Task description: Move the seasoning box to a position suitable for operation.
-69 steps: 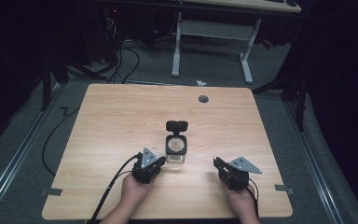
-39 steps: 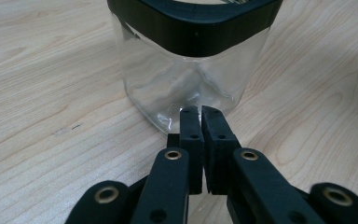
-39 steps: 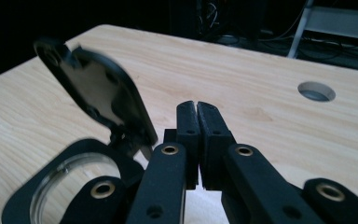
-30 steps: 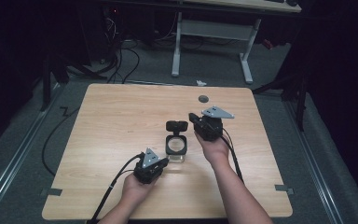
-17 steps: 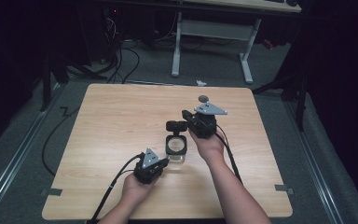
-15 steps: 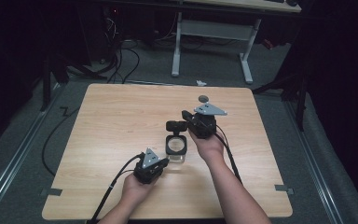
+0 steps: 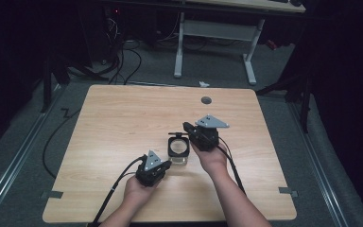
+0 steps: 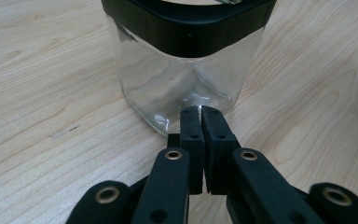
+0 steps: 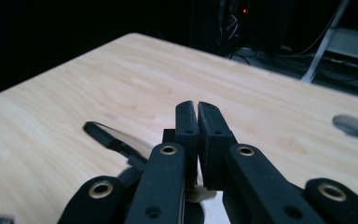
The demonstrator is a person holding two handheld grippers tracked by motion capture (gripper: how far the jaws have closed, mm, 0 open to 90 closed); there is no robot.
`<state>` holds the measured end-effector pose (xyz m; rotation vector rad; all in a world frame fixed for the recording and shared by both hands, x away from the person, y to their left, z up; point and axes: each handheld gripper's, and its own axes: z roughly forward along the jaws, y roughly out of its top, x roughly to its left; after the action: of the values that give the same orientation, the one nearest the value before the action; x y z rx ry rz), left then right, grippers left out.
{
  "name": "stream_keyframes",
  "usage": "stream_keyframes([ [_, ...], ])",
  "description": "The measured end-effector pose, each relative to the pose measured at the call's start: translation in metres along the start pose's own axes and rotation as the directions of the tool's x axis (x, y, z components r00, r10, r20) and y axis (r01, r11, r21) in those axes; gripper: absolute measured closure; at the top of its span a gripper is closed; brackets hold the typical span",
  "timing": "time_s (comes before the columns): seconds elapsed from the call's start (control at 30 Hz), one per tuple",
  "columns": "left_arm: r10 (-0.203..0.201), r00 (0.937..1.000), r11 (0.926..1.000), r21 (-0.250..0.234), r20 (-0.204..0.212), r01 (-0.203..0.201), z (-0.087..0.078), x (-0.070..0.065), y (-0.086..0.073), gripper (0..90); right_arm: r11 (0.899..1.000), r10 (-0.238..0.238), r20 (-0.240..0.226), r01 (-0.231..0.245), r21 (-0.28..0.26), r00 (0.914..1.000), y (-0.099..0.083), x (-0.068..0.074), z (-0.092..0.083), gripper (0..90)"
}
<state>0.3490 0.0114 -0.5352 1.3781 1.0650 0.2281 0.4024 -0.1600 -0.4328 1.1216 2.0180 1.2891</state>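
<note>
A clear square jar [image 7: 179, 150] with a black rim stands at the middle of the wooden table [image 7: 118, 118]. Its black hinged lid [image 7: 177, 135] sticks out at the far side. In the left gripper view the jar [image 8: 186, 70] rises just beyond my left gripper [image 8: 200, 112], whose jaws are shut with nothing between them, low at the jar's foot. The high view has that left gripper [image 7: 168, 164] at the jar's near left. My right gripper [image 7: 186, 126] is shut and empty, just right of and behind the lid. The lid [image 9: 116, 137] lies below its tips [image 9: 196, 109]; contact cannot be told.
A round cable hole [image 7: 206, 100] is set near the table's far edge, also in the right gripper view as a cable hole [image 9: 352, 126]. Cables trail from both grippers toward the near edge. A white desk frame [image 7: 217, 33] stands on the floor beyond the table.
My right hand came from the near right of the table to behind the jar, then edged nearer and lower beside the lid. The lid looks flatter now. The left hand stayed put.
</note>
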Motion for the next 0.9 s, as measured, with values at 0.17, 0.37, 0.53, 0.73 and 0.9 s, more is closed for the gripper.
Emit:
stream_keyframes([
  [0.17, 0.000, 1.0000, 1.0000, 0.000, 0.003, 0.000, -0.001, 0.000, 0.000, 88.6, 0.999, 0.007, -0.009, -0.007, 0.037, 0.9999, -0.025, 0.002, -0.002, 86.7],
  [0.37, 0.011, 0.9999, 0.9999, -0.001, 0.008, -0.011, -0.001, -0.002, -0.001, 88.2, 0.999, 0.027, -0.017, -0.026, 0.037, 0.9995, -0.041, 0.000, -0.011, 85.0],
  [0.53, -0.015, 0.9997, 0.9998, 0.011, 0.020, 0.014, -0.002, 0.000, 0.000, 87.4, 0.999, 0.033, -0.004, -0.033, 0.026, 0.9994, -0.040, -0.006, -0.018, 81.3],
  [0.73, -0.003, 0.9998, 1.0000, 0.008, 0.020, 0.003, -0.002, -0.001, 0.000, 86.3, 0.999, 0.041, 0.008, -0.041, 0.006, 0.9991, -0.039, -0.012, -0.024, 73.9],
  [0.9, 0.028, 0.9994, 0.9995, 0.011, 0.022, -0.028, -0.009, -0.005, 0.002, 83.0, 0.999, 0.041, 0.036, -0.041, 0.007, 0.9985, -0.045, -0.024, -0.036, 66.1],
])
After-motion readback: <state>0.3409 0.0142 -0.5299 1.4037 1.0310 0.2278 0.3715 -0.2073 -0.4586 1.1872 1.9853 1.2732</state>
